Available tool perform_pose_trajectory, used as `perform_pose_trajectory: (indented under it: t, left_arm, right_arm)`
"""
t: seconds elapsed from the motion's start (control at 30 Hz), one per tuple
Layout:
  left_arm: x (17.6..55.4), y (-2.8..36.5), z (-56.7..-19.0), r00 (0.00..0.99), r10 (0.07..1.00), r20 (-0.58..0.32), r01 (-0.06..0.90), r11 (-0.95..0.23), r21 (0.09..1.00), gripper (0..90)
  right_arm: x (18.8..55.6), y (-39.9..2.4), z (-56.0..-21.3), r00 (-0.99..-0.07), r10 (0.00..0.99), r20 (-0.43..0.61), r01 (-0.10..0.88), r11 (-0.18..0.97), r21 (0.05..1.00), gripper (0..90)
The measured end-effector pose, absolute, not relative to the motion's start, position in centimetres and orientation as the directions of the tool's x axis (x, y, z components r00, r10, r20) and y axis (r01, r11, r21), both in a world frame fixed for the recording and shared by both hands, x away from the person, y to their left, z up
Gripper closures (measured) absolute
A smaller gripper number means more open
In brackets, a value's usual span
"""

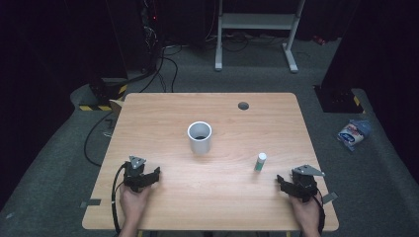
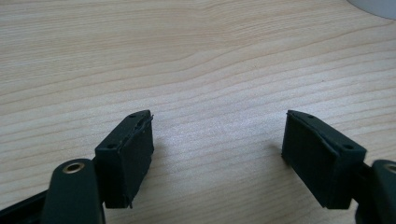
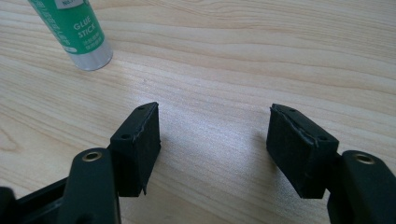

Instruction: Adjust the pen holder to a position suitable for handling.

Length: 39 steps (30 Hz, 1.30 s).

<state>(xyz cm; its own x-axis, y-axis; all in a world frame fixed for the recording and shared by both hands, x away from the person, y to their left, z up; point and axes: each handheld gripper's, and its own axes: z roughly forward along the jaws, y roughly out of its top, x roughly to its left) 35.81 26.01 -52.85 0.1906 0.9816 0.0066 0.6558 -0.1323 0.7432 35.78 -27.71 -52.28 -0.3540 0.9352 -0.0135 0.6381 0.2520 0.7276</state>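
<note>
Glue stick (image 1: pixel 260 162) upright, nearer the right gripper (image 1: pixel 291 185)
It stands forward-left of those fingers (image 3: pixel 140 144); both grippers gape wide, empty.

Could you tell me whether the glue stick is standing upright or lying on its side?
Upright: the glue stick stands on its base on the table, white cap on top, free of both grippers.

Overhead light is falling evenly on the pale wooden surface (image 1: pixel 217 197), while the floor and room around it are sinking into near darkness. The high view is looking soft and slightly grainy. In the two gripper views a faint sheen is glowing on the wood grain between the jaws, which are casting short, soft shadows. The glue stick (image 3: pixel 74 30) is showing sharp lettering.
</note>
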Motion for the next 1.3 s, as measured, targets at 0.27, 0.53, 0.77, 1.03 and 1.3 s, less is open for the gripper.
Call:
perform_pose_trajectory:
  t: [0.27,0.53,0.77,1.03,1.3]
  left_arm:
    - [35.8,26.0,-52.8,0.191,0.982,0.006,0.657,-0.133,0.742,25.0]
    - [36.2,25.9,-52.9,0.211,0.977,0.007,0.659,-0.148,0.737,20.1]
    - [36.2,25.8,-52.9,0.208,0.978,0.003,0.662,-0.143,0.736,18.3]
    - [35.9,25.9,-52.5,0.224,0.974,-0.042,0.663,-0.121,0.739,21.2]
    - [35.9,25.5,-51.4,0.256,0.964,-0.069,0.634,-0.113,0.765,22.9]
  right_arm:
    - [35.8,-27.7,-52.3,-0.354,0.935,-0.013,0.638,0.252,0.727,34.6]
    - [35.8,-27.7,-52.3,-0.354,0.935,-0.010,0.640,0.250,0.726,33.7]
    - [35.8,-27.7,-52.3,-0.357,0.934,-0.014,0.639,0.255,0.726,33.2]
    - [35.8,-27.7,-52.3,-0.356,0.935,-0.011,0.640,0.252,0.726,33.2]
    - [35.8,-27.7,-52.3,-0.356,0.934,-0.011,0.640,0.252,0.726,33.2]
